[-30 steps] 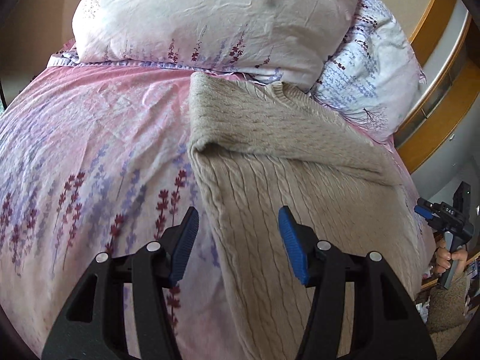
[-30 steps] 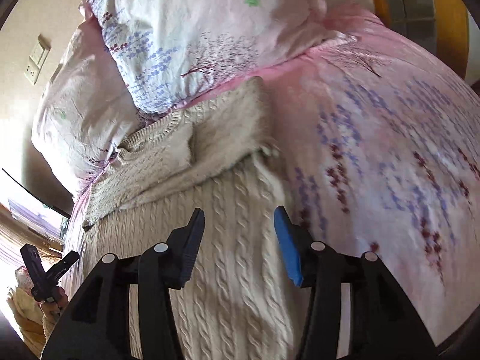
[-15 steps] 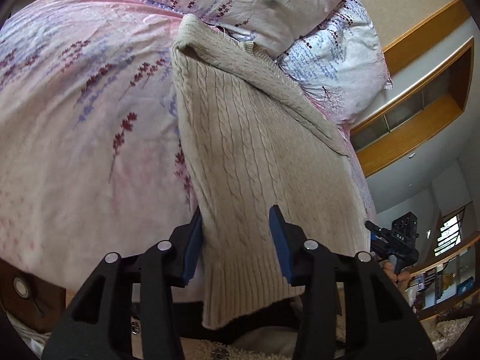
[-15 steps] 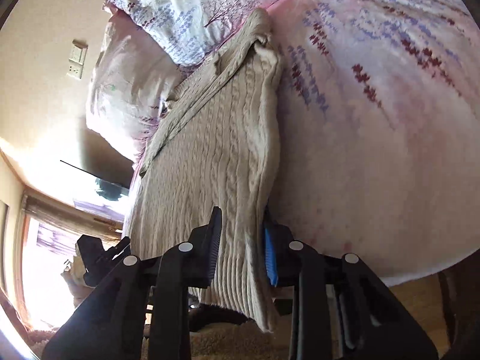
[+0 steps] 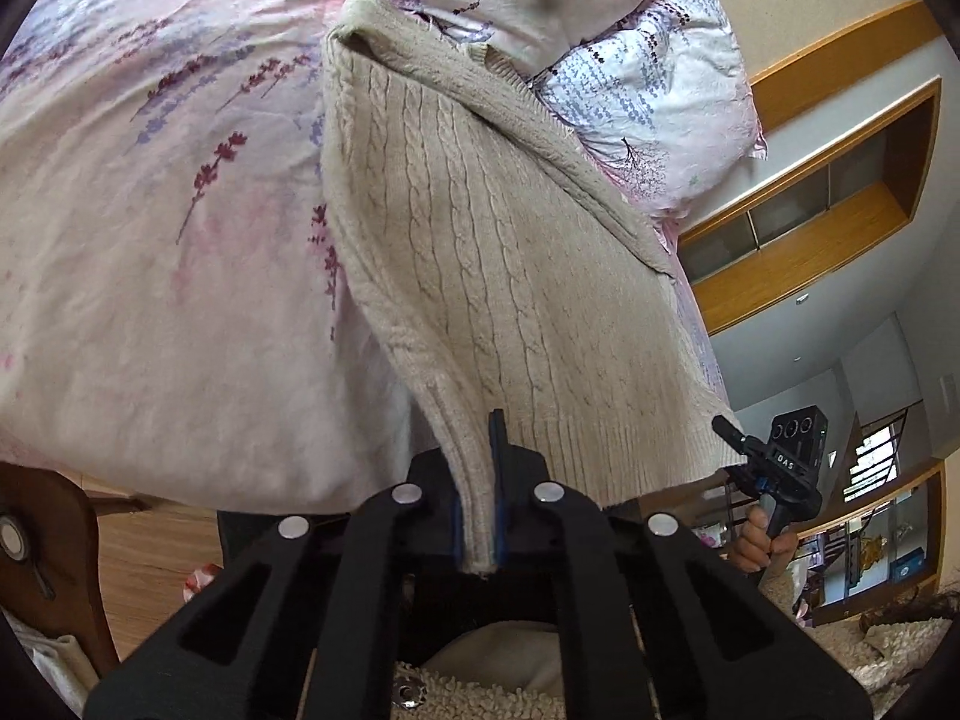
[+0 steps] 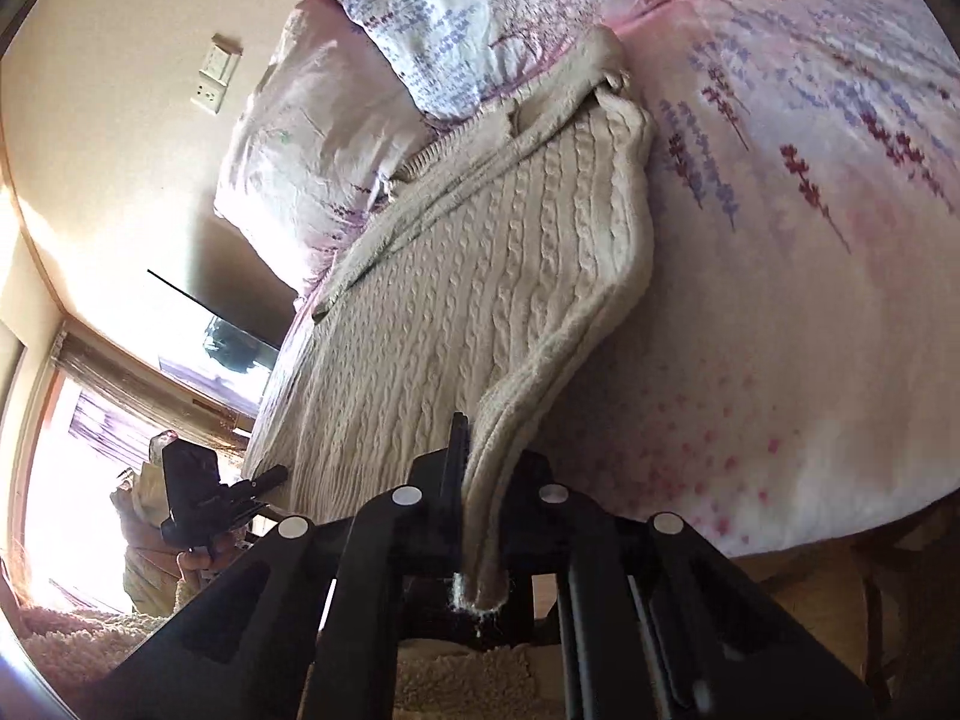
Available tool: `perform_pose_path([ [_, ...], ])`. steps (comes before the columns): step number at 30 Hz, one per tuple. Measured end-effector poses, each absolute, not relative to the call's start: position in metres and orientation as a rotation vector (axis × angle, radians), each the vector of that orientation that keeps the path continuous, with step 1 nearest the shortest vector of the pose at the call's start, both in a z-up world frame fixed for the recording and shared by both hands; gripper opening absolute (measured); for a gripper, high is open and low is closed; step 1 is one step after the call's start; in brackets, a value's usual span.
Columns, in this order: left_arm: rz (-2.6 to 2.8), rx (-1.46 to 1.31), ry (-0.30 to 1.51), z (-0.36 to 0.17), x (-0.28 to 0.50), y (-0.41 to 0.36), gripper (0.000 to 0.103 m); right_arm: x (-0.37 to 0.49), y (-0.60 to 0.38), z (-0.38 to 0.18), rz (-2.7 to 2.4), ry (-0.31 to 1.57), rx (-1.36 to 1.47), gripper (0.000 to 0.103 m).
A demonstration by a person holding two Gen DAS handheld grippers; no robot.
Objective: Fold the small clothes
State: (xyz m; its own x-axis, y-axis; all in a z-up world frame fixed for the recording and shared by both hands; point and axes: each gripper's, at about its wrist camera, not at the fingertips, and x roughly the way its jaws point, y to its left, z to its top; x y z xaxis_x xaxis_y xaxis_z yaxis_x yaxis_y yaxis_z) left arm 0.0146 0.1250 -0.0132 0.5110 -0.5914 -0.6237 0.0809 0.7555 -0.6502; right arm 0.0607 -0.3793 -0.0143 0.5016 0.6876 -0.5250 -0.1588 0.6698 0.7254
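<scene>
Floral bed, wooden shelving, sunlit window.

I see a thick cable-knit wool sweater, matt and fuzzy (ribbed at the hem). Under it lies a smooth printed cotton bedspread, lightly creased. My left tool looks matt black plastic with shiny metal rivets.

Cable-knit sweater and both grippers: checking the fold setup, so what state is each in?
Beige cable-knit sweater: flat on the bed, sleeves folded in, hem corners pinched.
Left gripper: shut on the hem's left corner.
Right gripper: shut on the hem's right corner.
Pink floral bedcover: spread, wrinkled.
</scene>
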Motion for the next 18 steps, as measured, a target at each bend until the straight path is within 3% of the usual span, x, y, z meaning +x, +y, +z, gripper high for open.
perform_pose_path([
  [11,-0.302,-0.528,0.627,0.084,0.074,0.168,0.006,0.094,-0.373,0.084,0.437,0.491,0.455,0.008],
  [18,-0.249,-0.434,0.595,0.110,0.152,0.156,0.006,0.160,-0.353,0.099,0.334,0.449,0.338,0.007],
])
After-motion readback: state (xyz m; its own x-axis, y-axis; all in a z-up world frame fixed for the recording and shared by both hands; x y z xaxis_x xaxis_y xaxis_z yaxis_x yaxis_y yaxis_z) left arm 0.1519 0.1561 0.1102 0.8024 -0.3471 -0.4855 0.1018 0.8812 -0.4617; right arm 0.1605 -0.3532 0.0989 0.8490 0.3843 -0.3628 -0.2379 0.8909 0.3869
